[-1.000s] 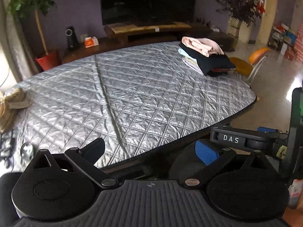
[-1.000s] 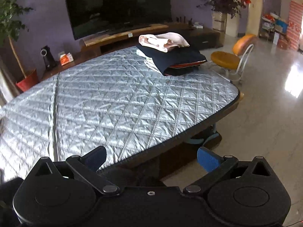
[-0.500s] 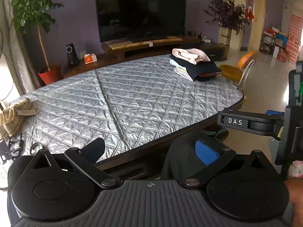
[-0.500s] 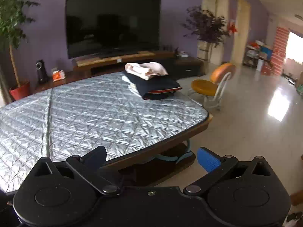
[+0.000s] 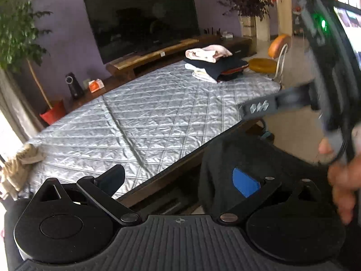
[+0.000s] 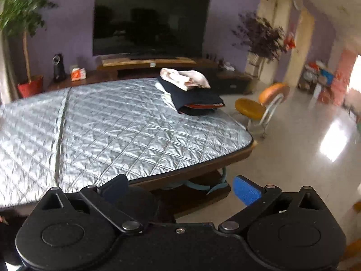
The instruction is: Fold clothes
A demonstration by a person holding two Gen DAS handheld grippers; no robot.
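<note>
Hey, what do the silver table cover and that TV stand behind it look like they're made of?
The table cover looks like quilted metallic fabric, perhaps foil-faced padding: stitched diamond lines, crinkled puffs and a bright silvery sheen. The TV stand looks like wood with a smooth, possibly varnished finish: a pale yellowish top with grain-like streaks on darker brown lower parts. Blur leaves real wood or veneer open.

Dark TV (image 6: pixel 149 22) on purple wall, wood TV stand (image 6: pixel 146 62) below. Potted tree w/ red pot (image 6: pixel 30 85) at left. Orange chair (image 6: pixel 259 106) beside quilted surface (image 6: pixel 112 131).
</note>
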